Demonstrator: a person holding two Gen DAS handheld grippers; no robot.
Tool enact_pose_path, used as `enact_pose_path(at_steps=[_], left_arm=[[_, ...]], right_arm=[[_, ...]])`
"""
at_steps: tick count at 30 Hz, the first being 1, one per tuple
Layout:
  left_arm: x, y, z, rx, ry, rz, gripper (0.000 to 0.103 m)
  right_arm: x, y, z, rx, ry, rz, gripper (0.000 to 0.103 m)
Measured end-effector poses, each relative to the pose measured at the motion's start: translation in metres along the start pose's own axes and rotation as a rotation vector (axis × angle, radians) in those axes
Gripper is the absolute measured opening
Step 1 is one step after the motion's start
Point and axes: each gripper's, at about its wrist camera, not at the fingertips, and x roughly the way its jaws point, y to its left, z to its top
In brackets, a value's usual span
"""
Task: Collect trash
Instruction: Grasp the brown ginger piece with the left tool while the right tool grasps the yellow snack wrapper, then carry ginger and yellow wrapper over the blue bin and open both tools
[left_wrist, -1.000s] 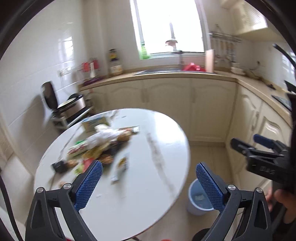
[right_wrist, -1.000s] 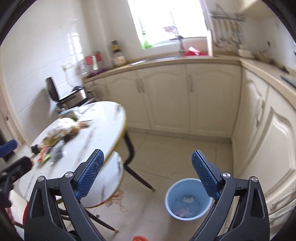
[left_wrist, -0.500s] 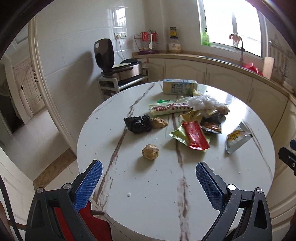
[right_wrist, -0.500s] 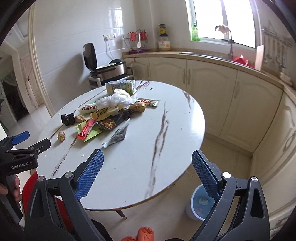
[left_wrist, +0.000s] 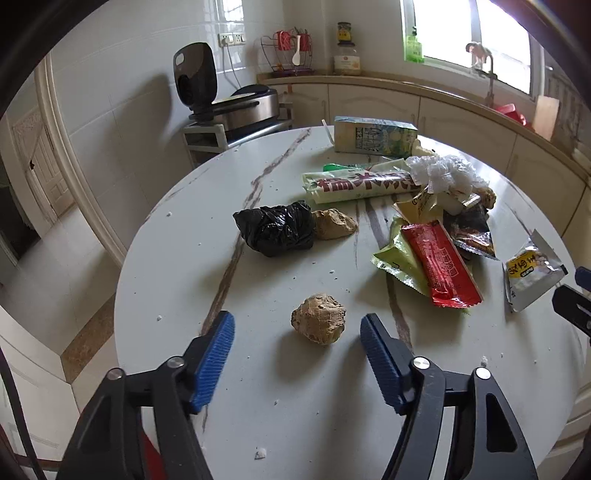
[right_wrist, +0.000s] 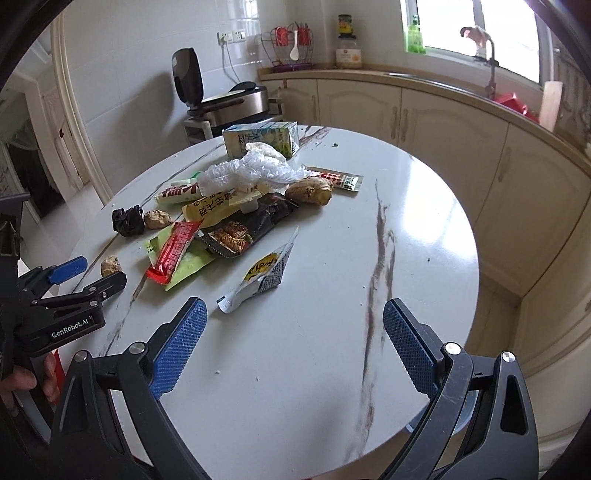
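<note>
A pile of trash lies on the round white marble table (left_wrist: 258, 387): a black bag (left_wrist: 277, 229), a red wrapper (left_wrist: 439, 266), a long white-green wrapper (left_wrist: 358, 184), crumpled clear plastic (left_wrist: 443, 171), a drink carton (left_wrist: 373, 134) and a silver packet (left_wrist: 528, 275). Nearest me sits a brown crumpled lump (left_wrist: 318, 319). My left gripper (left_wrist: 297, 325) hovers at it with jaws closing; the lump is between the pads, which do not touch it. My right gripper (right_wrist: 295, 308) stands open over bare tabletop, with the silver packet (right_wrist: 258, 277) just ahead.
A second brown lump (left_wrist: 332, 223) lies beside the black bag. An open-lidded cooker (left_wrist: 236, 107) on a rack stands behind the table, by the wall. Cream cabinets (right_wrist: 443, 122) with a sink counter run along the back and right. A doorway opens at far left.
Both views swung from the cabinets and floor bin onto the table. The left gripper came down close to the near brown lump and its jaws narrowed. The right gripper moved in over the table.
</note>
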Motion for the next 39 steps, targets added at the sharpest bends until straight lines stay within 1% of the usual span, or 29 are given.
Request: enact_pose_path(at_steps=[1,2,3,4,5,7,8,9,10,11,12,14,16,19,22,24,27,30,32,34,36,39], left_arm=[[0.001,0.001,0.0,-0.005,-0.001,-0.021,0.051],[0.017,0.011,0.005,-0.011,-0.004,-0.048,0.038],[0.017,0.012,0.004,-0.013,-0.002,-0.07,0.025],[0.017,0.014,0.004,-0.016,-0.001,-0.086,0.024],[0.018,0.015,0.004,-0.014,-0.002,-0.089,0.024],[0.014,0.02,0.002,-0.01,-0.006,-0.093,0.024],[0.012,0.022,0.0,-0.016,-0.006,-0.102,0.024],[0.011,0.026,-0.001,-0.024,-0.005,-0.114,0.024],[0.009,0.03,-0.002,-0.032,-0.006,-0.119,0.024],[0.006,0.033,-0.003,-0.035,-0.004,-0.12,0.024],[0.004,0.036,-0.004,-0.04,-0.005,-0.124,0.024],[-0.003,0.041,-0.005,-0.053,-0.009,-0.13,0.024],[-0.014,0.042,-0.005,-0.055,-0.024,-0.128,0.024],[-0.032,0.037,-0.003,-0.043,-0.053,-0.128,0.024],[-0.053,0.022,0.0,-0.01,-0.088,-0.144,0.024],[-0.066,0.004,0.002,0.019,-0.106,-0.158,0.024],[-0.083,-0.031,0.006,0.08,-0.129,-0.206,0.024],[-0.095,-0.079,0.01,0.152,-0.138,-0.264,0.024],[-0.098,-0.117,0.013,0.208,-0.137,-0.309,0.024],[-0.098,-0.157,0.015,0.262,-0.115,-0.363,0.024],[-0.095,-0.198,0.016,0.32,-0.094,-0.402,0.024],[-0.086,-0.255,0.017,0.392,-0.056,-0.459,0.024]], right_arm=[[0.005,0.0,0.003,0.004,0.006,0.006,0.096],[0.01,0.0,0.006,0.01,0.015,0.009,0.096],[0.014,0.001,0.008,0.016,0.025,0.014,0.095],[0.018,0.001,0.01,0.024,0.025,0.027,0.089],[0.021,0.001,0.011,0.03,0.026,0.035,0.085],[0.027,0.003,0.013,0.034,0.037,0.043,0.074],[0.029,0.003,0.014,0.037,0.035,0.05,0.07],[0.032,0.003,0.014,0.036,0.041,0.054,0.06],[0.035,0.004,0.014,0.033,0.051,0.055,0.045],[0.037,0.004,0.013,0.031,0.051,0.076,0.037],[0.037,0.004,0.012,0.033,0.045,0.098,0.025],[0.033,0.005,0.01,0.023,0.034,0.092,0.023],[0.025,0.003,0.009,0.023,0.011,0.104,0.019],[0.007,-0.004,0.007,0.032,-0.027,0.118,0.018],[-0.017,-0.018,0.007,0.056,-0.067,0.128,0.017],[-0.034,-0.029,0.006,0.072,-0.098,0.128,0.017],[-0.061,-0.051,0.001,0.1,-0.141,0.111,0.017],[-0.087,-0.085,-0.009,0.144,-0.18,0.077,0.017],[-0.103,-0.113,-0.018,0.183,-0.203,0.039,0.017],[-0.116,-0.141,-0.029,0.218,-0.215,-0.009,0.017],[-0.125,-0.169,-0.042,0.255,-0.216,-0.081,0.017],[-0.131,-0.207,-0.063,0.308,-0.203,-0.14,0.017]])
